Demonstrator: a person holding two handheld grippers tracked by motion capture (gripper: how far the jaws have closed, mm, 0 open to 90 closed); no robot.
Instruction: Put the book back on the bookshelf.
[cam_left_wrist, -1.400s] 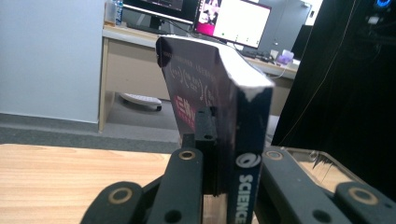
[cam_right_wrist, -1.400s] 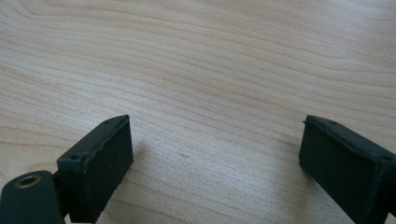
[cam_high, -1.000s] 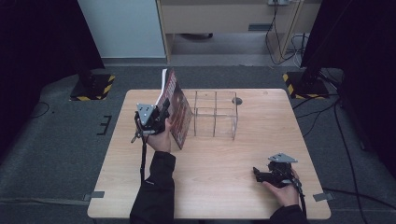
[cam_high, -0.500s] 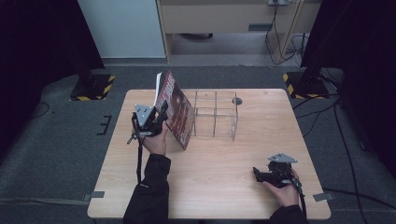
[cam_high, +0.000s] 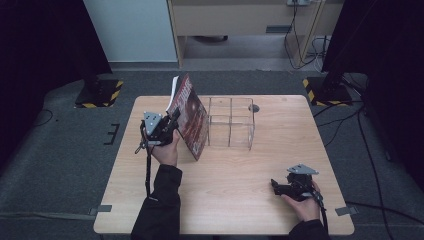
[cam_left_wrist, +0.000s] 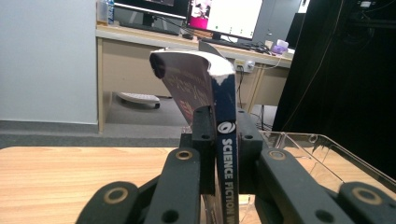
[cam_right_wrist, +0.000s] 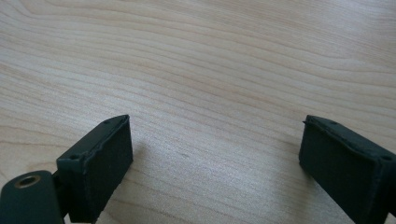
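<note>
A dark-red science fiction paperback (cam_high: 192, 120) stands tilted on the table, leaning against the left side of a clear acrylic divider rack (cam_high: 230, 122). My left gripper (cam_high: 175, 120) clamps its spine; its jaws have just been closing with the book between them. In the left gripper view the black pads (cam_left_wrist: 204, 135) press both sides of the blue spine (cam_left_wrist: 226, 140), while the cover (cam_left_wrist: 191, 79) curls over above. The rack (cam_left_wrist: 322, 149) lies to the right. My right gripper (cam_high: 276, 186) rests at the front right, its fingers (cam_right_wrist: 100, 163) wide apart over bare wood.
The wooden table (cam_high: 225, 200) has free room in the middle and front. A small round grommet (cam_high: 253, 107) sits behind the rack. Beyond the table stand a desk with monitors (cam_left_wrist: 224, 14) and black stands with striped bases (cam_high: 97, 92).
</note>
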